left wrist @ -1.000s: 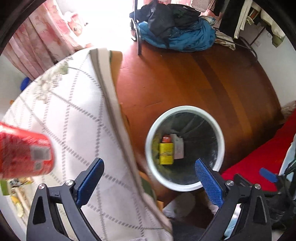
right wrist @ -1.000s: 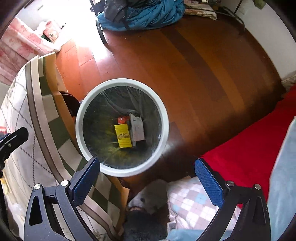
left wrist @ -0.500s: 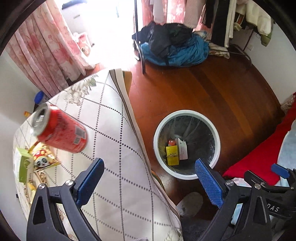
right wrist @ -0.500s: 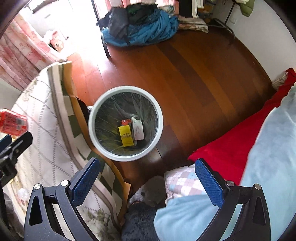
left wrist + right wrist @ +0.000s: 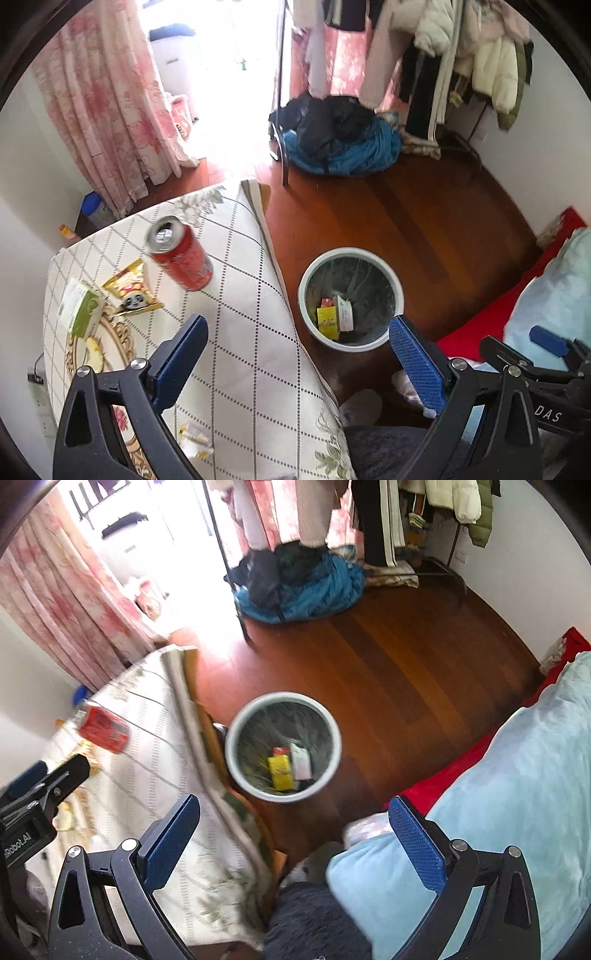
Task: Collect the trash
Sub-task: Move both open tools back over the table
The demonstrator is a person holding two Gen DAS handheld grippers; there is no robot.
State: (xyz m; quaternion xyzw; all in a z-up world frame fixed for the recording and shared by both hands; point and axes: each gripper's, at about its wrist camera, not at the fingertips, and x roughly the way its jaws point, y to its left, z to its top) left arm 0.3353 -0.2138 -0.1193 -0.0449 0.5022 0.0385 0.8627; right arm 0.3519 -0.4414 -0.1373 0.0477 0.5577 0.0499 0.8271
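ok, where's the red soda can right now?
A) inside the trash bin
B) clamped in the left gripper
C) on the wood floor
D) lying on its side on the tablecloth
D: the red soda can lies on its side on the checked tablecloth, its opened top facing the camera, beyond the open left gripper; the trash bin on the floor holds only cartons.
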